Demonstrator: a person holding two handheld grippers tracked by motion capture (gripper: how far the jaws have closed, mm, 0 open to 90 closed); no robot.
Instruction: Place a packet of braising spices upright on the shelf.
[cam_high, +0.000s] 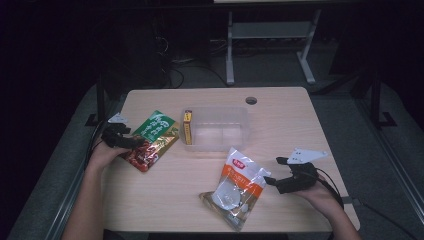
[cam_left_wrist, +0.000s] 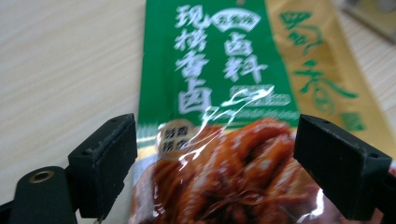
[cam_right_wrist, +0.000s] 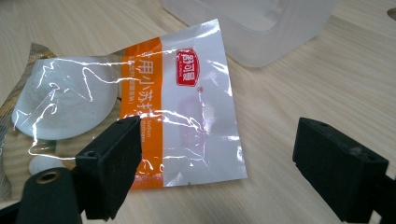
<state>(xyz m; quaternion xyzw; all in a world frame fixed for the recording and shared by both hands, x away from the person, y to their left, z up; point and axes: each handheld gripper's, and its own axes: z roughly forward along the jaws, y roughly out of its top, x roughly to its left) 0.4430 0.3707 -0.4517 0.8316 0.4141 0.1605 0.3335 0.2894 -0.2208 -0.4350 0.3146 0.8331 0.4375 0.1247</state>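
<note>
Green packet (cam_high: 152, 137) lies at the table's (cam_high: 280, 107) left, between the open jaws of the left gripper (cam_high: 134, 143), ungripped. Right gripper (cam_high: 271, 181) gapes beside the white pouch (cam_high: 239, 185), holding nothing.

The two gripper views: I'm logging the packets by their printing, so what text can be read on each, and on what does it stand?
"现携香卤" in large white characters on the green and gold plastic seasoning packet.
"卤料" in white beside it on that packet; the banner above is too blurred.
Green script on its gold side panel: unreadable.
"用小苏打" on the orange stripe of the white and orange plastic pouch.
"sodium", small, on that stripe; the rest is too small.
Red logo on that pouch: too blurred.
</note>
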